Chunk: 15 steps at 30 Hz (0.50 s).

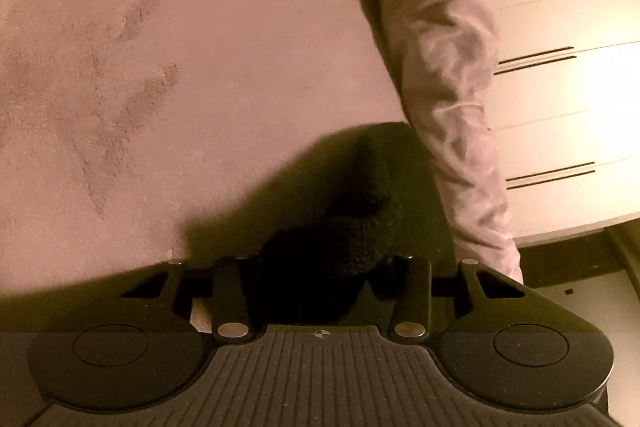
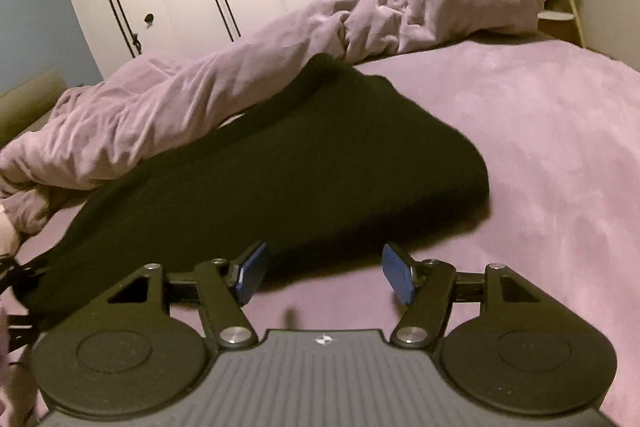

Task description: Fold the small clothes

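Pink bedspread (image 2: 540, 155), black garment (image 2: 304, 163) beyond right gripper (image 2: 324, 277)

Two close wrist views, shared garment (image 2: 280, 155)

1. No words, brand names, labels or numbers can be read in either view.
2. The only sign is a small round white-and-dark quartered mark, printed at the top middle of the ribbed grey housing (image 1: 320, 383) of the left claw.
3. The same quartered mark sits on the ribbed grey housing (image 2: 324, 387) of the right claw, blurred in that view.
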Each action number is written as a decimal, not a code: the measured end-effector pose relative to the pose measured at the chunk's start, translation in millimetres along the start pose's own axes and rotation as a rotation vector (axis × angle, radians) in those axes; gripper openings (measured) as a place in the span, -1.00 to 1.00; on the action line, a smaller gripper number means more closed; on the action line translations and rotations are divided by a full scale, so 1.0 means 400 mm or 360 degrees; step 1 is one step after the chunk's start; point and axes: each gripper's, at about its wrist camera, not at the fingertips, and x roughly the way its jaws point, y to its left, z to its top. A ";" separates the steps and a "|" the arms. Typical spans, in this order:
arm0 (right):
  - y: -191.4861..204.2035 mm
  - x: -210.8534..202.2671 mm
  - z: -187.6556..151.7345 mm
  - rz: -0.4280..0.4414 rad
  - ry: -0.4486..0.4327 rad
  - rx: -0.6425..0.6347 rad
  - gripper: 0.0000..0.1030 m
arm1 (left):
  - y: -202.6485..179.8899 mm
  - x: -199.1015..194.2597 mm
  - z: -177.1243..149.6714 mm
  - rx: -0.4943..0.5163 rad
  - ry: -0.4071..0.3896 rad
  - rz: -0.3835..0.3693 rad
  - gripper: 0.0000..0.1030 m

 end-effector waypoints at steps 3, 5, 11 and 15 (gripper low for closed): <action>0.001 -0.023 0.002 0.0029 -0.0020 -0.0015 0.37 | -0.025 0.015 -0.006 0.0098 0.0016 0.0035 0.11; -0.007 -0.028 0.011 0.0015 -0.0026 -0.0004 0.42 | -0.046 0.020 -0.007 0.0152 0.0007 0.0063 -0.14; -0.040 -0.043 0.026 -0.0011 -0.0048 0.0059 0.48 | -0.142 0.000 -0.008 0.0437 -0.0056 0.0073 -0.47; -0.067 -0.057 0.025 -0.0013 -0.0064 0.0117 0.49 | -0.266 -0.026 -0.046 0.0772 -0.0111 0.0053 -0.49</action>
